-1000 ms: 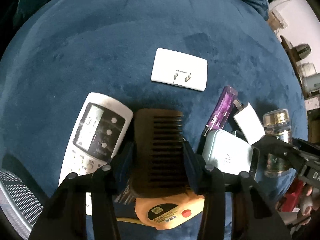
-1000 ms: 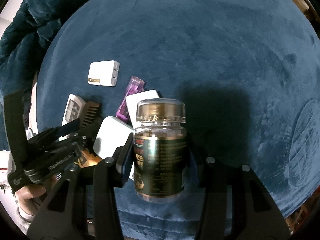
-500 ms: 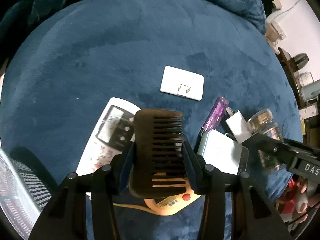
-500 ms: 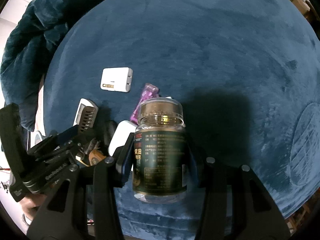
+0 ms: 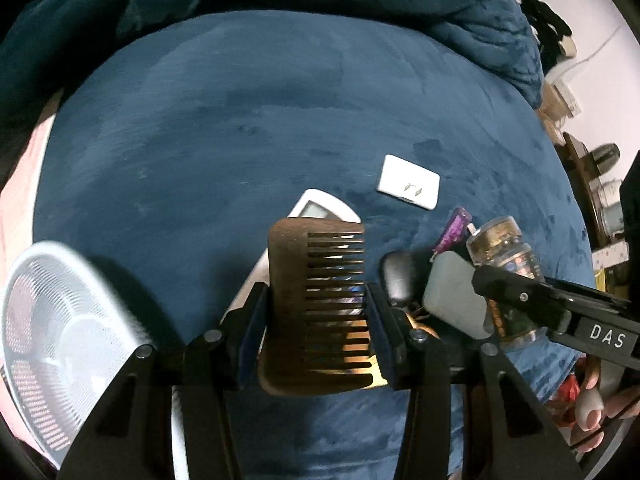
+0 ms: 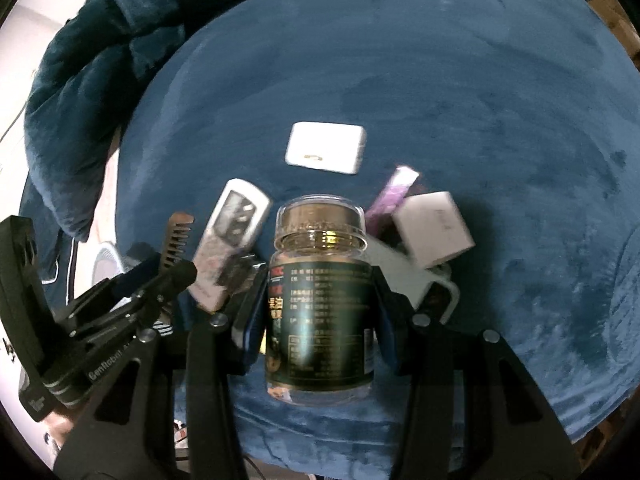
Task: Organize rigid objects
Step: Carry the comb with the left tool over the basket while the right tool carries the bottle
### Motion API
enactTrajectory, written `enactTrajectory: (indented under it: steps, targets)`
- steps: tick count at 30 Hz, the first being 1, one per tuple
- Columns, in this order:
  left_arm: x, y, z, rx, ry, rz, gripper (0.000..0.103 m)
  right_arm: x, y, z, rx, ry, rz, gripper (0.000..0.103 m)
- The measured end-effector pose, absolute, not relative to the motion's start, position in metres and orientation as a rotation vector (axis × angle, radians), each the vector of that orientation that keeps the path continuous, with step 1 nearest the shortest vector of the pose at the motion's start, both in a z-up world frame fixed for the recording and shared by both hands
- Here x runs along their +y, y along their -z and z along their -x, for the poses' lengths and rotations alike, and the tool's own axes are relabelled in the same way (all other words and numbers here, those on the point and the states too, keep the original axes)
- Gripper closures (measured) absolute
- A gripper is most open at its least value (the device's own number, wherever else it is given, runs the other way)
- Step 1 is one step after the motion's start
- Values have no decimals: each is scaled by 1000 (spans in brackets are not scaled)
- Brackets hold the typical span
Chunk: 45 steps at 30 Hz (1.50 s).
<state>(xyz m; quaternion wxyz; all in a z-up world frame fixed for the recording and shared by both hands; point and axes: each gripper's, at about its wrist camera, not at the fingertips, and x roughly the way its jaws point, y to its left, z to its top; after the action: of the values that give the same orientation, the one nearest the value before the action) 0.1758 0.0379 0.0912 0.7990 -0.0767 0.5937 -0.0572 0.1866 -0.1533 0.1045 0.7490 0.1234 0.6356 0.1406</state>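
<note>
Above a bed covered in dark blue plush fabric (image 5: pixel 248 128), a white round mesh fan (image 5: pixel 52 328) sits at far left as the left gripper (image 5: pixel 316 308) clamps its fingers (image 5: pixel 256 312) on the edges of a brown wooden wide-tooth comb (image 5: pixel 296 304), lifted clear over a white remote control (image 6: pixel 230 240). Beyond lie a flat white plug adapter (image 6: pixel 326 148), a purple translucent lighter (image 6: pixel 392 194) and a small white box (image 6: pixel 434 228), close together. At right, the right gripper (image 6: pixel 318 316) pinches a clear-lidded dark-labelled supplement bottle (image 6: pixel 320 304) between its fingers (image 6: pixel 250 320), aloft above the clutter.
</note>
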Motion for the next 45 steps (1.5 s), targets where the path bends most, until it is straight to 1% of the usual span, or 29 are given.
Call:
enactTrajectory:
  steps: [7,14,21,26,33,45]
  targets:
    - [83,-112,-151,1219,66,236,54,-104,-113,-176,1391,-380,-243,56]
    - [147,-123,-120,1176,-52,326,54,-49,-121,-162,1388,-476,-210,56]
    - [208,-118,-72,1177,-183,369,54,1,-117,-145,1402,-556,-157,56]
    - [247,-101,-42,1205,-271,468,54,35,-115,-130,1397,-607,-90,56]
    - [260,-78,-33,1266,-321,484,54,71,-105,-111,1392,-646,2,56]
    - [256,-76,-37,1275,-352,451,54,102,-91,-98,1431,-684,25,56]
